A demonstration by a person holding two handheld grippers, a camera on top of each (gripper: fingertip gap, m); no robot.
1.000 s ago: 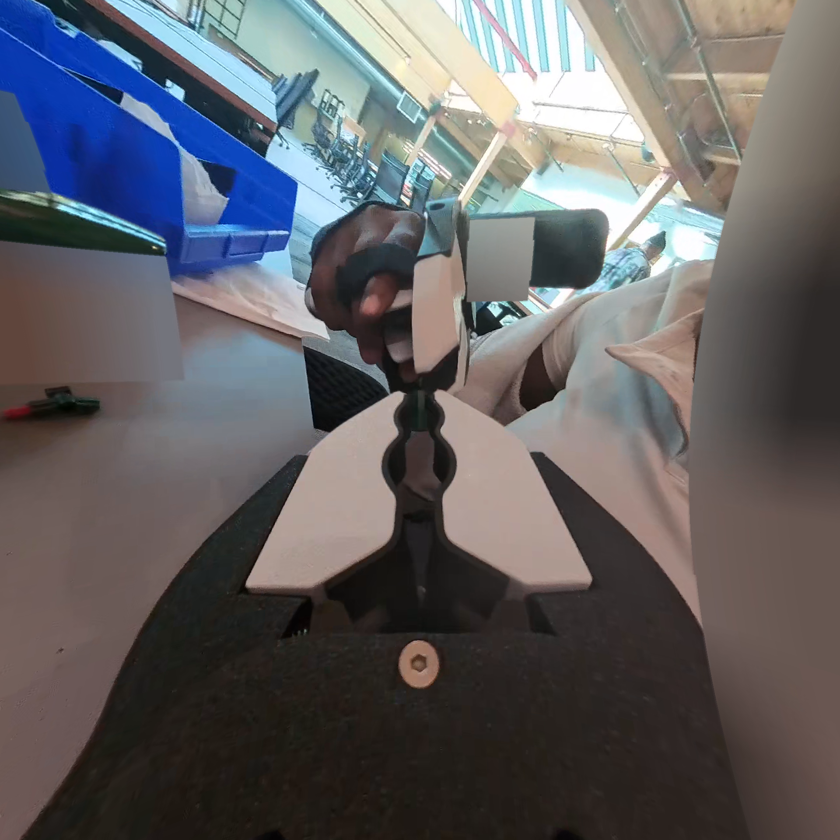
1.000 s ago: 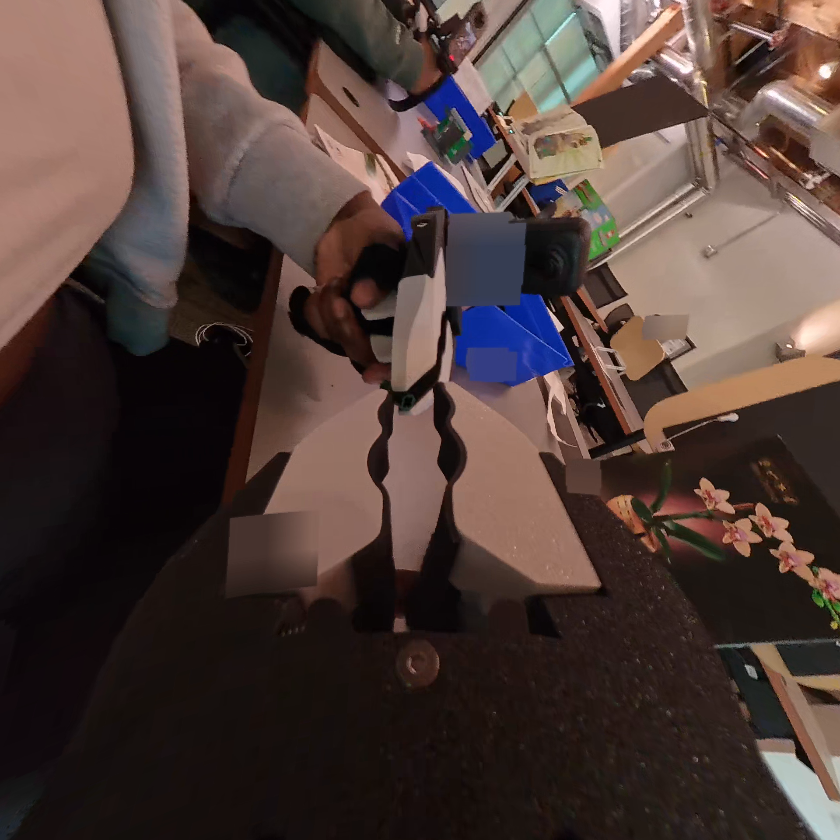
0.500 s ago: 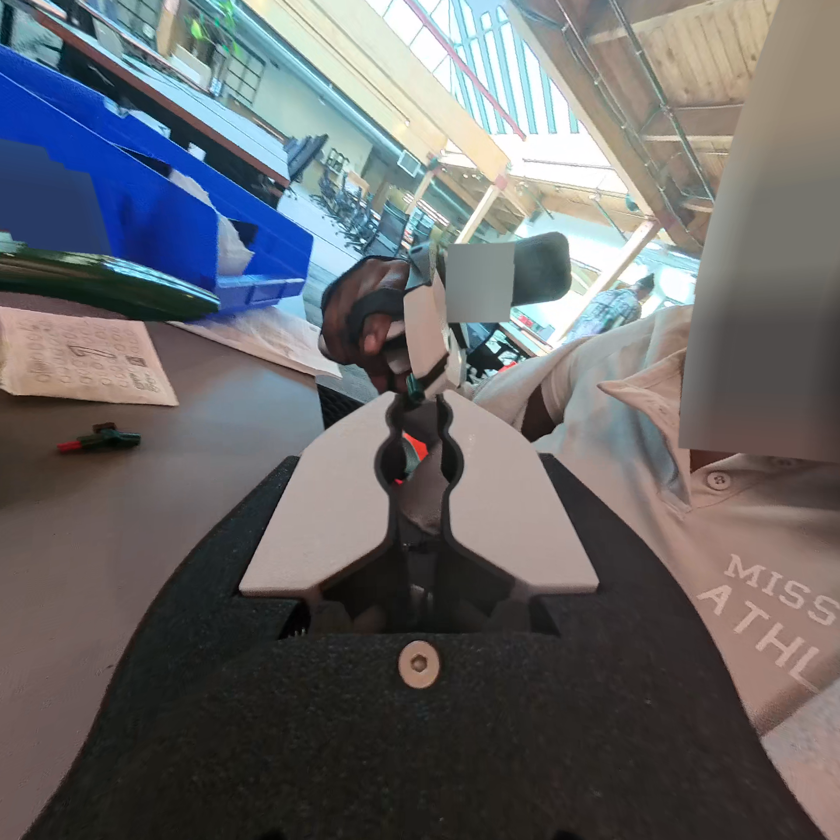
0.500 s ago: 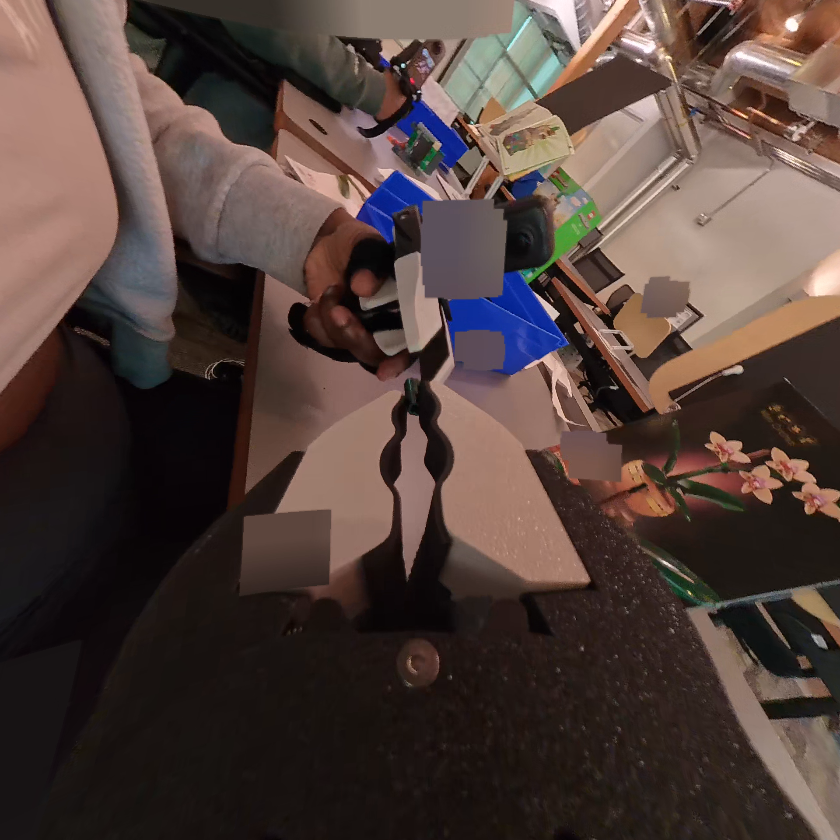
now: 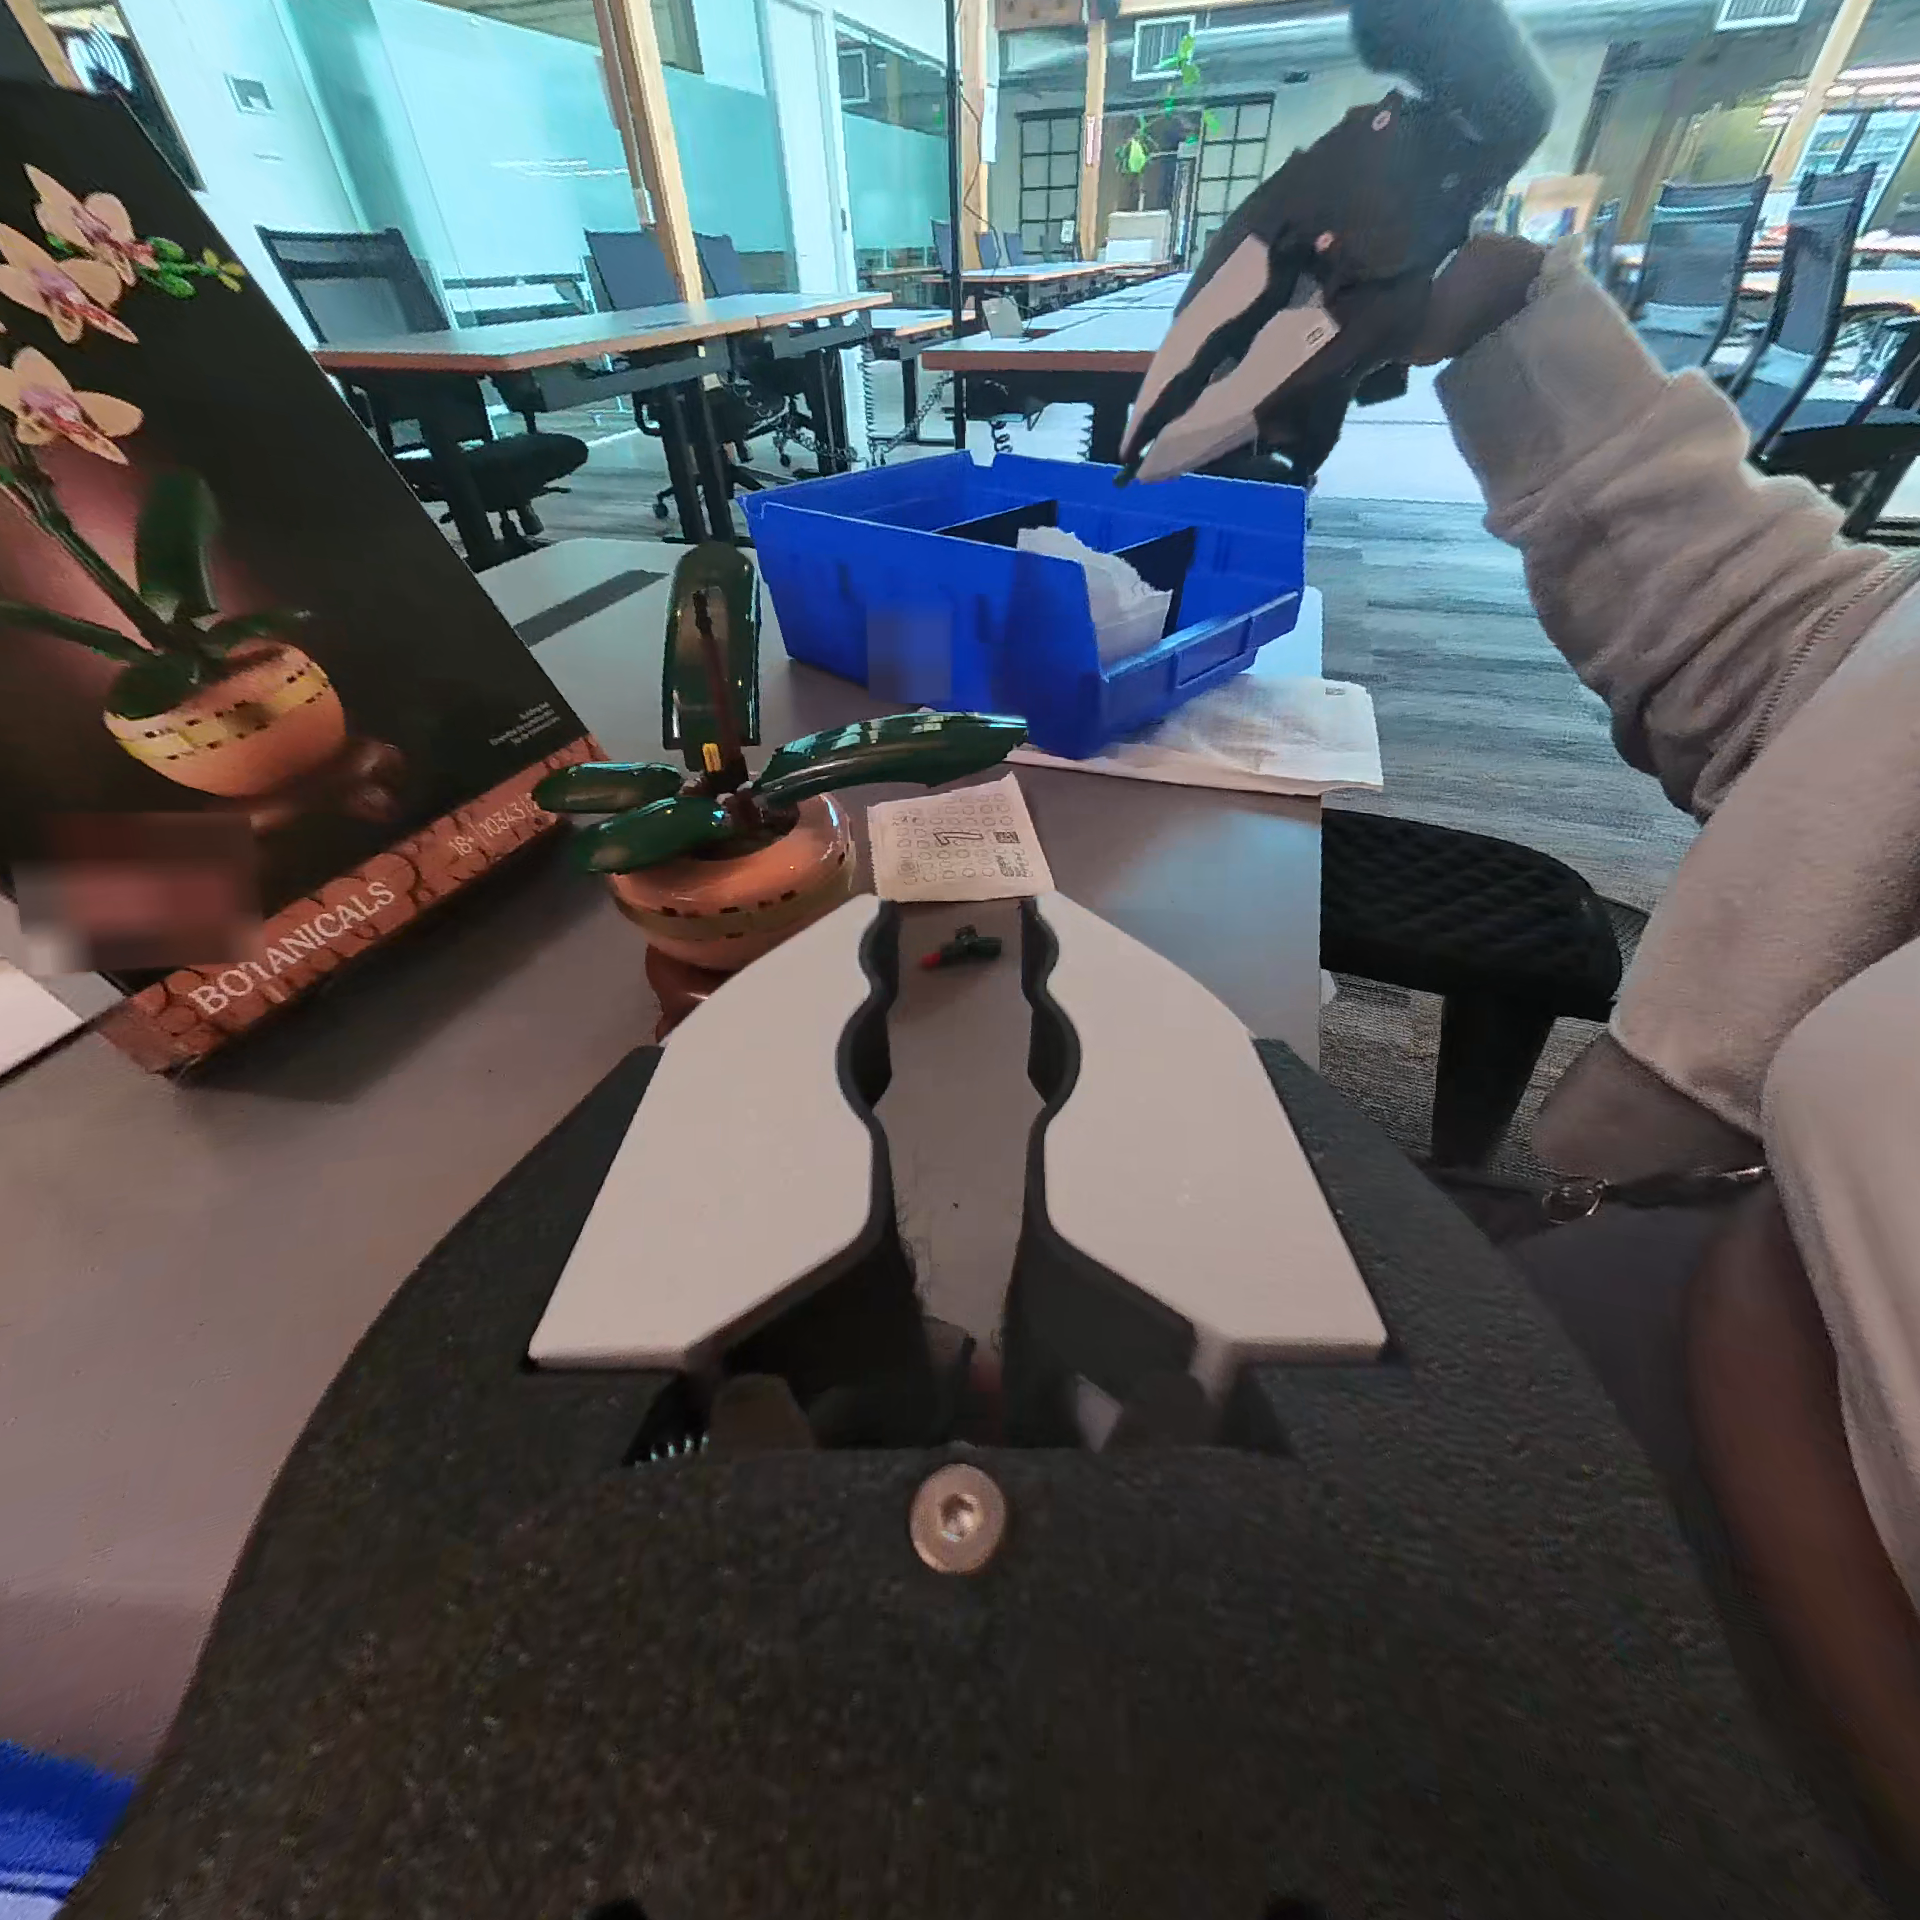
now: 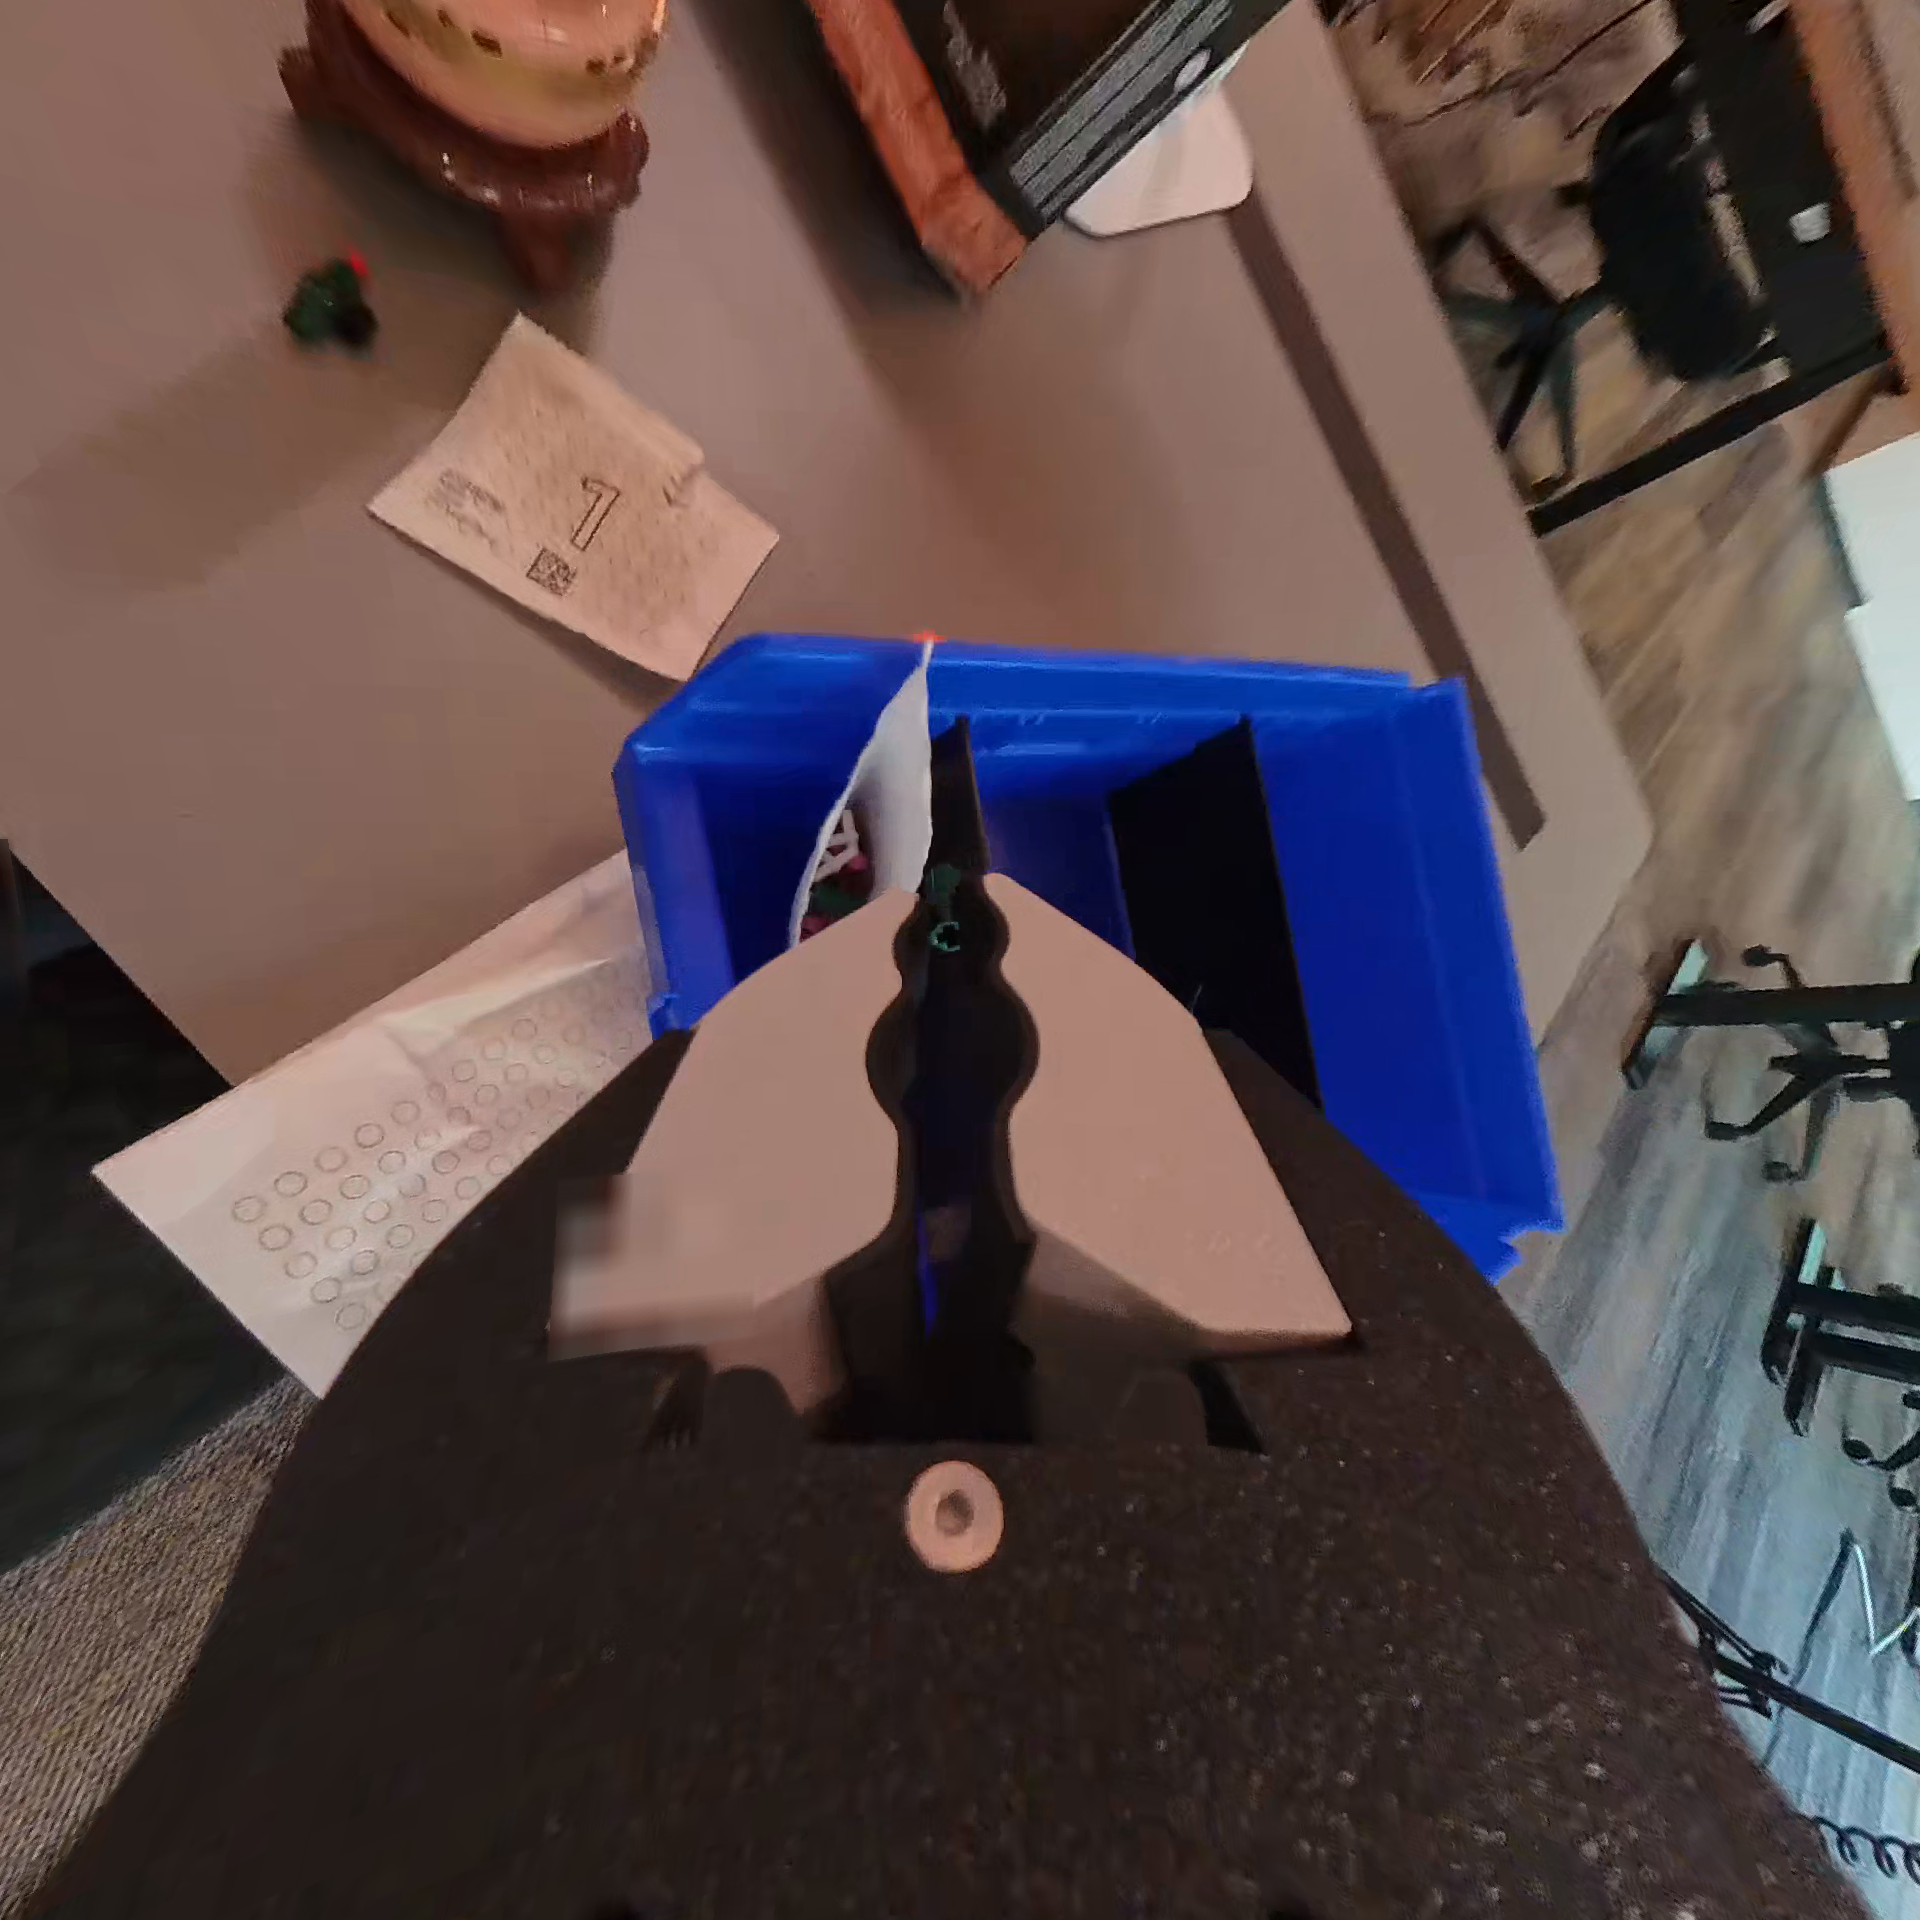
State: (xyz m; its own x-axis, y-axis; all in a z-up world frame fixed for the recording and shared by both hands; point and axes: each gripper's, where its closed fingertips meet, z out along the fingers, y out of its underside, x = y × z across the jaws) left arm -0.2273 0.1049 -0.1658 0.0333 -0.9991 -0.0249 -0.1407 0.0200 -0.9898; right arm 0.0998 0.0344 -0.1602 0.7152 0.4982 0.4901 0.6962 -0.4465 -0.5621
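My left gripper [image 5: 951,920] is open and empty, low over the grey table [image 5: 312,1195]. A small green and red brick piece [image 5: 958,945] lies on the table just beyond its tips. A brick-built plant with dark green leaves in a tan pot [image 5: 727,842] stands just left of the tips. My right gripper [image 6: 948,904] is shut on a small dark green piece [image 6: 943,933] and hangs above the blue bin [image 6: 1351,935]. It also shows in the left wrist view [image 5: 1195,426], above the bin's far rim.
The blue bin [image 5: 935,582] has black dividers and a white bag [image 6: 894,800] with small pieces. A printed paper bag [image 5: 956,847] lies near the pot, a larger one [image 6: 395,1164] under the bin. A dark flower-picture box [image 5: 260,623] stands left. Table edge and chair [image 5: 1455,935] right. The left gripper's tips are roughly 35 cm from the right gripper's.
The grippers were tip to tip on the small green piece. Now they are apart: the left has opened and swung toward the table, the right holds the piece over the blue bin.
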